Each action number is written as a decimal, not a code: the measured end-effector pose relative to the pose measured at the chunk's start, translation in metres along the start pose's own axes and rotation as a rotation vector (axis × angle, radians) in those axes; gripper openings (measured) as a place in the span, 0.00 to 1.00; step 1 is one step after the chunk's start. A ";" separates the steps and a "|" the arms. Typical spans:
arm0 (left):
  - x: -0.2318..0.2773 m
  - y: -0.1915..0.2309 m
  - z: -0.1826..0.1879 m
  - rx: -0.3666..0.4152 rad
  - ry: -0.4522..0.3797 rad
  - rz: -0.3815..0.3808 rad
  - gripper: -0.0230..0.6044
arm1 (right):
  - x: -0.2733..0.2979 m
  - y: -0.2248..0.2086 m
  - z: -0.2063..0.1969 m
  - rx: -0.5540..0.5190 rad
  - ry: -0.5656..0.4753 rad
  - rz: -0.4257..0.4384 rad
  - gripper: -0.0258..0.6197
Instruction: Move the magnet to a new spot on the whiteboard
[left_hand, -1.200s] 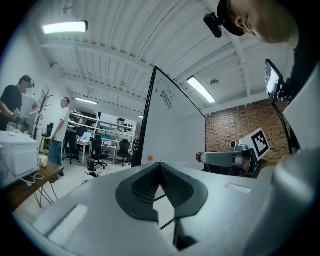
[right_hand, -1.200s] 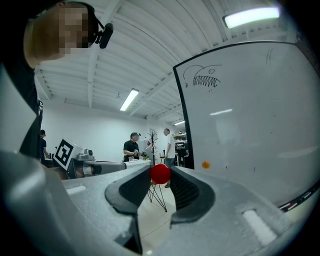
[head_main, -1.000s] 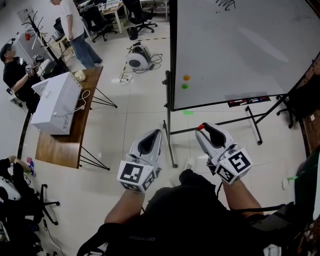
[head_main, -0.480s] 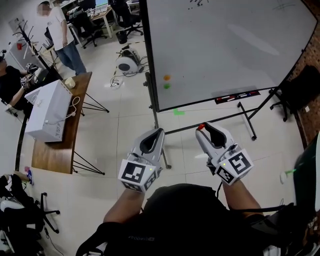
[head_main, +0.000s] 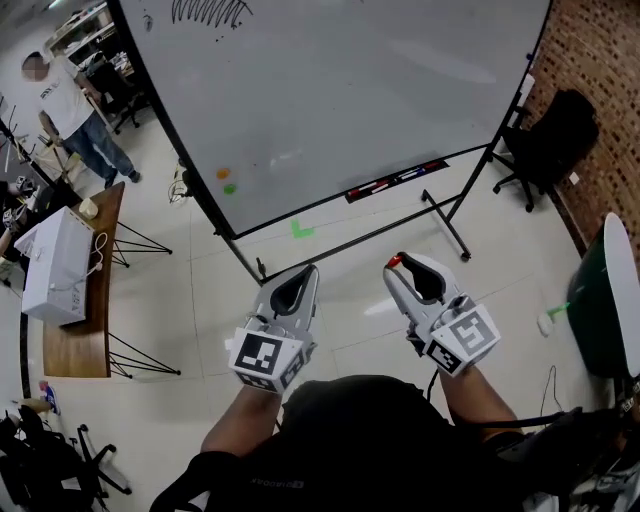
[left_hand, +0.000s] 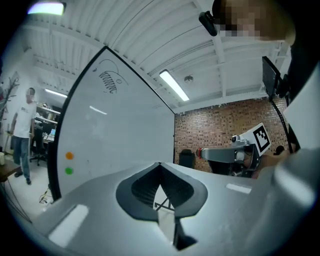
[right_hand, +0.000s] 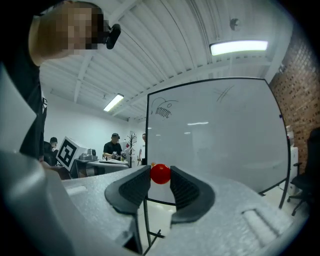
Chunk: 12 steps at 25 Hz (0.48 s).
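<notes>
Right gripper: fingers were clamped on the red magnet, held in the air in front of the whiteboard, not touching it. Left gripper: fingers were closed together, nothing between them. Orange magnet and green magnet sat low on the board's left side.

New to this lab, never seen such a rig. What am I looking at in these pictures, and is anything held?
No robot: a person holds a two-jaw gripper in each hand. One picture comes from a camera on their head, looking down; the other two from cameras riding on each gripper, looking along its jaws. The left gripper is shut and empty. The right gripper pinches a small red magnet at its tips. Ahead stands a whiteboard carrying an orange magnet and a green magnet.
</notes>
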<state>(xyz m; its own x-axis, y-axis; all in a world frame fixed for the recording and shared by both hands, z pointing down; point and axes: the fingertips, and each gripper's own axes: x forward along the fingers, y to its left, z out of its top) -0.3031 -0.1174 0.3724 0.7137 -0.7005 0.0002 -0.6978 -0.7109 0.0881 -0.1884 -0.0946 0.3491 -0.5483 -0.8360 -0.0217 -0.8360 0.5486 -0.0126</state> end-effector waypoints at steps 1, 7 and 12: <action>0.009 -0.016 -0.002 0.007 0.002 -0.015 0.06 | -0.015 -0.012 0.001 0.000 -0.004 -0.017 0.21; 0.066 -0.103 -0.012 0.023 0.004 -0.097 0.06 | -0.102 -0.078 0.000 0.002 -0.016 -0.114 0.21; 0.112 -0.171 -0.015 0.014 0.001 -0.172 0.06 | -0.164 -0.124 0.007 -0.010 -0.032 -0.183 0.21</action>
<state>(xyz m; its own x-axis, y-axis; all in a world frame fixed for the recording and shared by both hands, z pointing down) -0.1028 -0.0732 0.3724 0.8224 -0.5687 -0.0128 -0.5665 -0.8208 0.0728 0.0047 -0.0256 0.3468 -0.3861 -0.9210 -0.0516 -0.9220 0.3871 -0.0097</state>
